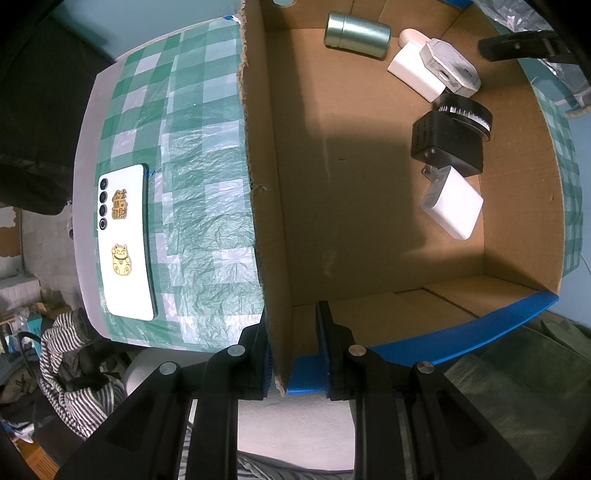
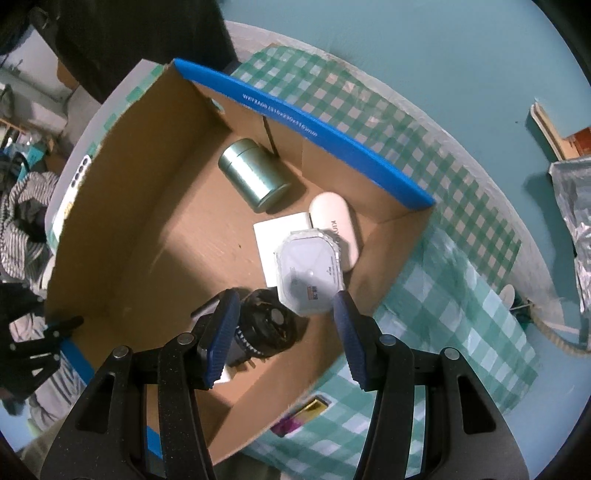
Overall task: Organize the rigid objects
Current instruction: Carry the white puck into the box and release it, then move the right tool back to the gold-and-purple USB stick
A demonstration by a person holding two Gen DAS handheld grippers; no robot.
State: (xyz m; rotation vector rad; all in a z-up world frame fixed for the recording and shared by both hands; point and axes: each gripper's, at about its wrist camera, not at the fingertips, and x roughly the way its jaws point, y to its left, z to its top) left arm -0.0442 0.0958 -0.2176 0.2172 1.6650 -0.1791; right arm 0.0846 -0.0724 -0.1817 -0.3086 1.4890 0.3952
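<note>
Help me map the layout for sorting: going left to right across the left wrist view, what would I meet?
White phone on the checked tablecloth → torn cardboard box wall → green metal tin → black adapter.

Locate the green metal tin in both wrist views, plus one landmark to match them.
Left wrist view: the green metal tin lies on its side at the top centre, in the far corner of the cardboard box.
Right wrist view: the tin lies at upper centre, inside the box just below its blue rim.
Shared landmark: the white oval case beside the tin.
</note>
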